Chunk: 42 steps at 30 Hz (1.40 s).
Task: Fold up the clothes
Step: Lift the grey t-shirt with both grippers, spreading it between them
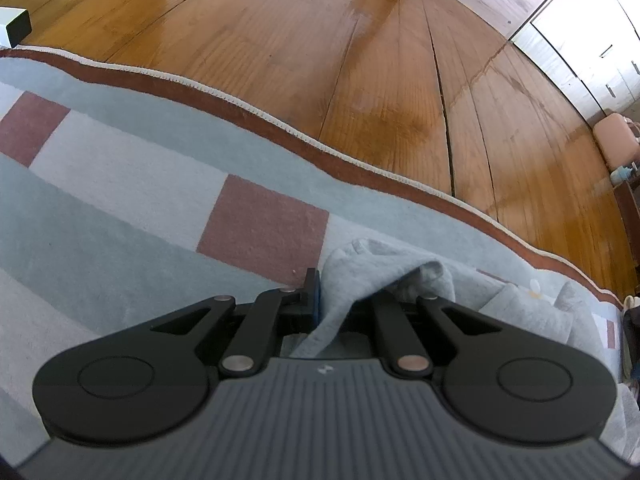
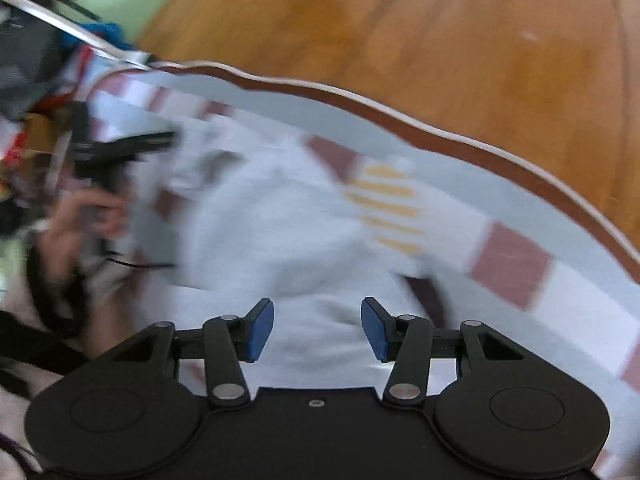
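A light grey garment (image 2: 280, 232) with yellow stripes (image 2: 390, 208) lies spread on a checked rug (image 2: 512, 264). In the left wrist view, my left gripper (image 1: 344, 296) is shut on a bunched fold of the grey garment (image 1: 384, 268), which drapes over the right finger and hides it. My right gripper (image 2: 317, 330) is open and empty, its blue pads (image 2: 260, 332) hovering just above the near part of the garment. The right wrist view is motion-blurred. The left gripper (image 2: 120, 152) and the hand holding it show at that view's left.
The rug (image 1: 120, 184) is blue-grey with red-brown squares and a brown, white-fringed border (image 1: 280, 124). Beyond it is a wooden floor (image 1: 320, 40). A pile of colourful clothes (image 2: 36, 80) lies at the far left. White cabinets (image 1: 580, 40) stand at the back right.
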Available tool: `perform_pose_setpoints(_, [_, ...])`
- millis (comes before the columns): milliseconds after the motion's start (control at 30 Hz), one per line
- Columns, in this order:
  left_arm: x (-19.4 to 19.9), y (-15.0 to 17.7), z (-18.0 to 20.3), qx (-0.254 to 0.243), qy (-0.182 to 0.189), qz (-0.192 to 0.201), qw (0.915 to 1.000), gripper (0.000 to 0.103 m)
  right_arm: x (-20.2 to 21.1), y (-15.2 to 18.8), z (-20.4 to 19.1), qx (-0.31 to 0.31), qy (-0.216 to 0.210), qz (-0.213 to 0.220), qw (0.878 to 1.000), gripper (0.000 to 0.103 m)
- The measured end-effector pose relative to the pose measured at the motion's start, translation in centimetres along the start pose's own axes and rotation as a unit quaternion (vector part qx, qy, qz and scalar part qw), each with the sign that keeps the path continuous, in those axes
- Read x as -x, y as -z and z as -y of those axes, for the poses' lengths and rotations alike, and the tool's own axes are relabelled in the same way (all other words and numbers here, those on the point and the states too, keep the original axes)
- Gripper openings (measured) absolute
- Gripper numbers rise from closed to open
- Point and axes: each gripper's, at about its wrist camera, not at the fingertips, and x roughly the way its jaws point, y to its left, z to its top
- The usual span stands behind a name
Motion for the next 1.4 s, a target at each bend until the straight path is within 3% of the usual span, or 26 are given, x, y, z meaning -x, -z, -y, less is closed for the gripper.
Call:
perform_pose_setpoints(100, [0.0,0.0,0.0,0.003,0.002,-0.004,1.0,0.004,-2.1,0.2,1.7,0.008,0.069,-0.016,0.997,0.055])
perform_pose_setpoints(200, [-0.1,0.0,0.0,0.004,0.003,-0.004,1.0,0.004,-4.1,0.2,1.5,0.032,0.1,-0.025,0.994,0.054])
perform_pose_setpoints(500, [-0.1,0.2,0.1,0.006,0.005,-0.003,1.0,0.004,-8.5,0.1,0.2,0.049,0.106,-0.052,0.992,0.055])
perform_pose_setpoints(567, [0.0,0.2,0.1,0.005,0.005,-0.003,1.0,0.004,-8.9,0.4,0.2,0.031,0.105,-0.04,0.993,0.064])
perform_pose_setpoints(667, [0.0,0.2,-0.1,0.008,0.006,-0.003,0.9999,0.004,-9.4,1.5,-1.3,0.047,0.134,-0.011,0.99,0.068])
perform_pose_setpoints(700, [0.0,0.2,0.0,0.009,0.005,-0.003,0.9999,0.005,-9.6,2.0,-1.9,0.061,0.143,-0.001,0.988,0.064])
perform_pose_setpoints(733, [0.0,0.2,0.0,0.01,0.005,-0.003,0.9999,0.005,-9.5,2.4,-2.5,0.074,0.144,0.011,0.987,0.051])
perform_pose_setpoints(767, [0.0,0.2,0.0,0.009,0.004,-0.003,0.9999,0.005,-9.6,2.8,-3.2,0.087,0.148,0.019,0.985,0.025])
perform_pose_setpoints(800, [0.0,0.2,0.1,0.008,0.003,-0.003,1.0,0.005,-9.6,2.9,-3.9,0.1,0.157,0.018,0.982,0.009])
perform_pose_setpoints(833, [0.0,0.2,0.1,0.007,0.003,-0.003,1.0,0.005,-9.7,3.0,-4.7,0.112,0.166,0.018,0.98,0.004])
perform_pose_setpoints(933, [0.1,0.1,0.3,-0.002,0.0,-0.001,1.0,0.005,-8.1,2.9,-5.7,0.121,0.2,0.05,0.971,0.004])
perform_pose_setpoints(1100, [0.4,0.6,2.3,-0.073,-0.04,0.021,0.9963,0.004,-0.9,2.3,-4.4,0.066,0.289,0.144,0.944,0.004])
perform_pose_setpoints(1200, [1.9,1.3,4.2,-0.127,-0.049,0.071,0.9881,0.003,3.5,3.6,-4.0,0.026,0.338,0.194,0.921,0.003])
perform_pose_setpoints(1267, [3.7,1.8,5.4,-0.161,-0.046,0.116,0.979,0.003,6.3,5.2,-4.1,0.002,0.359,0.233,0.904,0.003])
perform_pose_setpoints(1400, [9.8,3.6,7.5,-0.23,-0.052,0.21,0.9487,0.003,11.8,9.8,-4.5,-0.063,0.363,0.341,0.865,0.003])
